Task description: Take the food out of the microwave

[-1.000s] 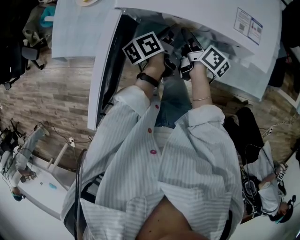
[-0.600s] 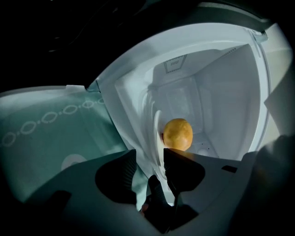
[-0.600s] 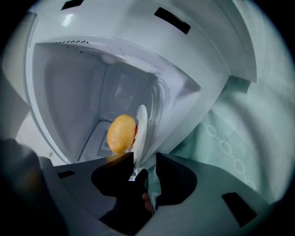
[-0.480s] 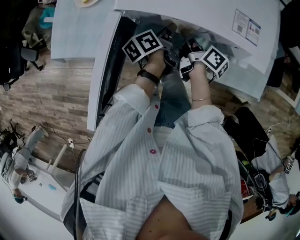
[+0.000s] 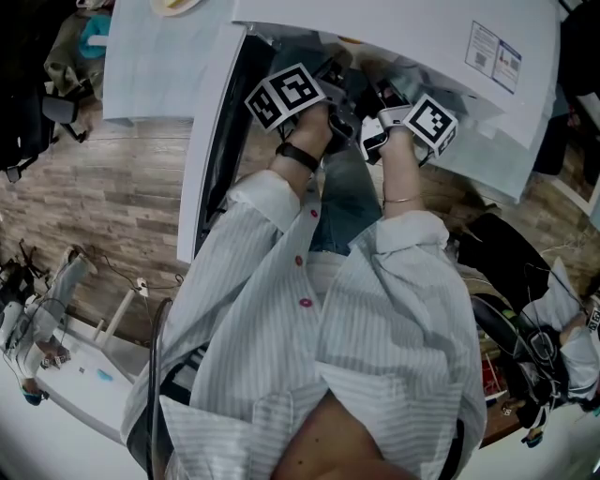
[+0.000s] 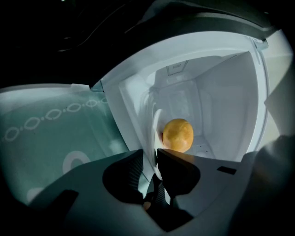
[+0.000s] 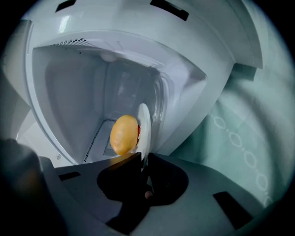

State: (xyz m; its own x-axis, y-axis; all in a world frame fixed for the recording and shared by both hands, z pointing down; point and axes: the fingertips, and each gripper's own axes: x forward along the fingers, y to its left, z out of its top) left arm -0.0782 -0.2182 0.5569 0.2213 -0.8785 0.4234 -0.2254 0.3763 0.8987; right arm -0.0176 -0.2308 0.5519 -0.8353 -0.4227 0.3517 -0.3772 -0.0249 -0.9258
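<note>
A round yellow-orange food (image 6: pixel 178 134) sits on a white plate (image 6: pixel 154 133) inside the white microwave (image 5: pixel 403 28). In the left gripper view the plate shows edge-on, and my left gripper (image 6: pixel 149 159) has the rim between its closing jaws, with a sliver of gap still showing. In the right gripper view the food (image 7: pixel 124 134) and plate (image 7: pixel 144 126) appear from the other side. My right gripper (image 7: pixel 144 159) is closing too, and its jaws pinch the rim there. In the head view both hands reach into the microwave's mouth, and the fingertips are hidden.
The microwave door (image 5: pixel 211 141) stands open at the left, beside my left forearm. The microwave rests on a white table (image 5: pixel 150 56) above a wooden floor (image 5: pixel 103 187). Another person (image 5: pixel 562 347) and equipment are at the lower right.
Both hands stay at the microwave's mouth, and their marker cubes have tilted slightly. The person at the lower right has shifted.
</note>
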